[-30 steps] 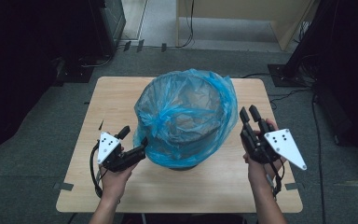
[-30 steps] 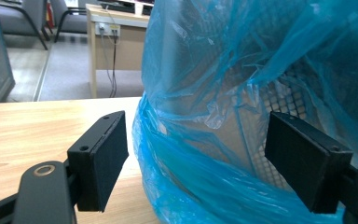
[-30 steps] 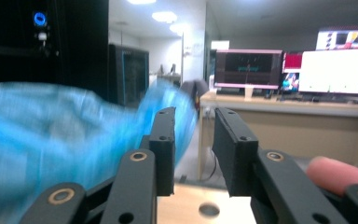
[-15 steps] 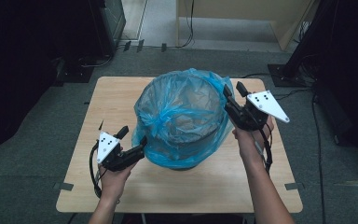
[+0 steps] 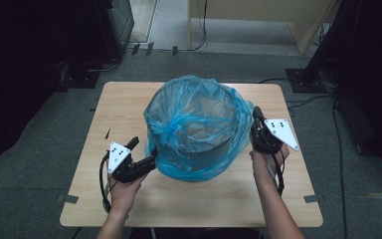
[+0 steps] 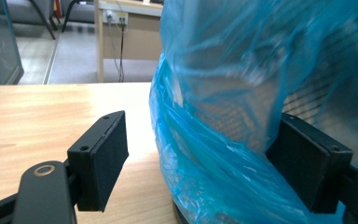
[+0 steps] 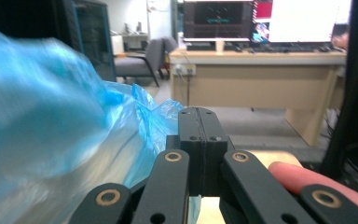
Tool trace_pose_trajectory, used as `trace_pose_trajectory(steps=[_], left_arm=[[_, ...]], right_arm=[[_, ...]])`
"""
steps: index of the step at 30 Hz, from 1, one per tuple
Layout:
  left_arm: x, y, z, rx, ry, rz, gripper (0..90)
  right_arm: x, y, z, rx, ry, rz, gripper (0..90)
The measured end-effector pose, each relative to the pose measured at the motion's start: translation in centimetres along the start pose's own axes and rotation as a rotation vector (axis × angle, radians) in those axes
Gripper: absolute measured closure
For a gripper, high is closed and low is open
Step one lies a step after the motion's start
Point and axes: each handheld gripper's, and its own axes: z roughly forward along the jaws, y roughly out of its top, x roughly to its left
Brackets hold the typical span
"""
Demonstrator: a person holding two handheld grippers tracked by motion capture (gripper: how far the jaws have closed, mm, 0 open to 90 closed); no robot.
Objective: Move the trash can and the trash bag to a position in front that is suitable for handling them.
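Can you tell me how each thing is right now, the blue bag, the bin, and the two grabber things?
blue bag: pulled over the bin, crumpled, hanging down its sides.
bin: upright on the table, lined with the bag.
left gripper: jaws open, bag plastic between them.
right gripper: jaws closed, beside the bag's edge; whether it pinches plastic is unclear.

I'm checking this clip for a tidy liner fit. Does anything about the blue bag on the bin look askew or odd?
Yes. The blue bag sits unevenly on the bin: it is bunched and knotted at the near left and slumps onto the table at the base. The left gripper is open around that lower fold; the right gripper is shut beside the bag.
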Motion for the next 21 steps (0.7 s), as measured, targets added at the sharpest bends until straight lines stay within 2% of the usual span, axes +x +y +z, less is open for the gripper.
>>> trace_pose_trajectory(steps=[3, 7, 11, 15, 18, 21], left_arm=[[0.3, -0.8, 0.6, 0.015, 0.019, -0.006, 21.8], [0.8, -2.0, 1.6, 0.065, 0.046, 0.005, 21.8], [1.3, -3.0, 2.4, 0.115, 0.070, 0.003, 21.9], [1.8, -3.6, 2.7, 0.134, 0.082, -0.011, 21.8], [2.0, -3.5, 2.6, 0.125, 0.088, -0.019, 21.9], [2.3, -3.3, 2.3, 0.111, 0.085, -0.031, 21.9]], right_arm=[[-0.3, -1.9, -0.2, 0.022, -0.028, -0.012, 90.0], [-0.4, -3.9, -0.4, 0.045, -0.044, -0.046, 90.0], [-0.1, -4.9, -0.9, 0.043, -0.052, -0.101, 90.0], [0.1, -6.2, -1.1, 0.065, -0.050, -0.145, 90.0], [-0.3, -7.0, -1.3, 0.075, -0.059, -0.138, 90.0], [-0.8, -7.1, -1.5, 0.081, -0.069, -0.107, 90.0]])
